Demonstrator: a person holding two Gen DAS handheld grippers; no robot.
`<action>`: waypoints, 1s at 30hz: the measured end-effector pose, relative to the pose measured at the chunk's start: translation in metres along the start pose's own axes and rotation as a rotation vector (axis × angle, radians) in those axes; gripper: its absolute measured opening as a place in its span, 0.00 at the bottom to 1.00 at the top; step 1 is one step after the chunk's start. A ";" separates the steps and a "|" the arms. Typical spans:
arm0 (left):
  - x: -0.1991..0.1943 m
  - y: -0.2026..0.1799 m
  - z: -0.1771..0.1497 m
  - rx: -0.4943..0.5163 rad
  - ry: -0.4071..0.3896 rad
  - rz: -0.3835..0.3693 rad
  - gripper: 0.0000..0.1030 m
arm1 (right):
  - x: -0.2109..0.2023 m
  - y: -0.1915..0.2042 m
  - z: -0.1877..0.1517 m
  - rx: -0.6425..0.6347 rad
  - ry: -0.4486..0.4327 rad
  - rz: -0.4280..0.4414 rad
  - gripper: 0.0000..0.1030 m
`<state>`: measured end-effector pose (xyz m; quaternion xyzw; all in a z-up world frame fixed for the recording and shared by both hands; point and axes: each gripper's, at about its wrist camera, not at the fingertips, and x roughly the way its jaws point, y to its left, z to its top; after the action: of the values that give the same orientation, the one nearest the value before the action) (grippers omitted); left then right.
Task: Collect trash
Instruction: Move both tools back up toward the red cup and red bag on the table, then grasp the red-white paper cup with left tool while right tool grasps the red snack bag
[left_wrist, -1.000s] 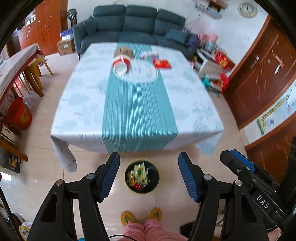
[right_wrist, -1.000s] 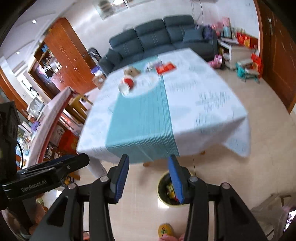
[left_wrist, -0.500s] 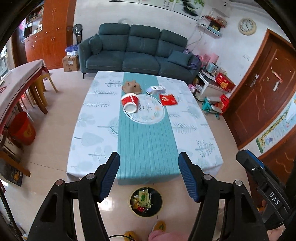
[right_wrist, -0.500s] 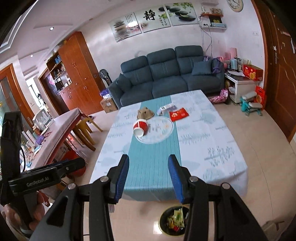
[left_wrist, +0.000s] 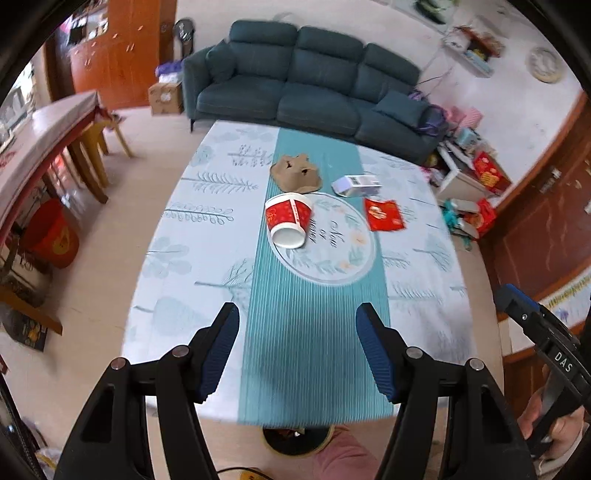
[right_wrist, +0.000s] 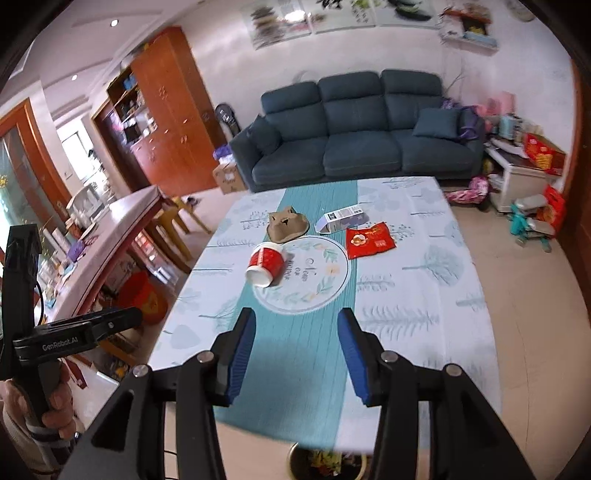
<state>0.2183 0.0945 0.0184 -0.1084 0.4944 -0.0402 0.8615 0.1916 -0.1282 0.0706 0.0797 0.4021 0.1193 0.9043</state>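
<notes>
A: Which step? Both claws look empty.
B: Approach. Left gripper (left_wrist: 297, 347) spread; right gripper (right_wrist: 295, 356) opening, nothing between. Tipped red cup (right_wrist: 265, 266) lies mid-table, wrapper (right_wrist: 369, 240) beside.
A: Next?
B: Probably reach the cup, then the bin (right_wrist: 325, 461) below

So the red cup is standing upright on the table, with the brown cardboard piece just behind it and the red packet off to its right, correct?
Not quite. The red cup is lying on its side, its open mouth facing the camera, as the left wrist view shows. The rest holds: the cardboard piece is just behind it on the table, and the red packet lies to its right.
</notes>
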 end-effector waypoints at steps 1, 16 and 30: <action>0.017 -0.003 0.012 -0.025 0.021 -0.002 0.62 | 0.019 -0.014 0.012 -0.010 0.021 0.008 0.51; 0.185 -0.039 0.102 -0.132 0.194 0.103 0.62 | 0.240 -0.130 0.109 -0.105 0.291 0.025 0.73; 0.236 -0.004 0.117 -0.239 0.290 0.118 0.62 | 0.321 -0.127 0.100 -0.173 0.389 -0.021 0.88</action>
<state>0.4389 0.0666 -0.1227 -0.1740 0.6200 0.0542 0.7631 0.4932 -0.1648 -0.1207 -0.0268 0.5582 0.1570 0.8143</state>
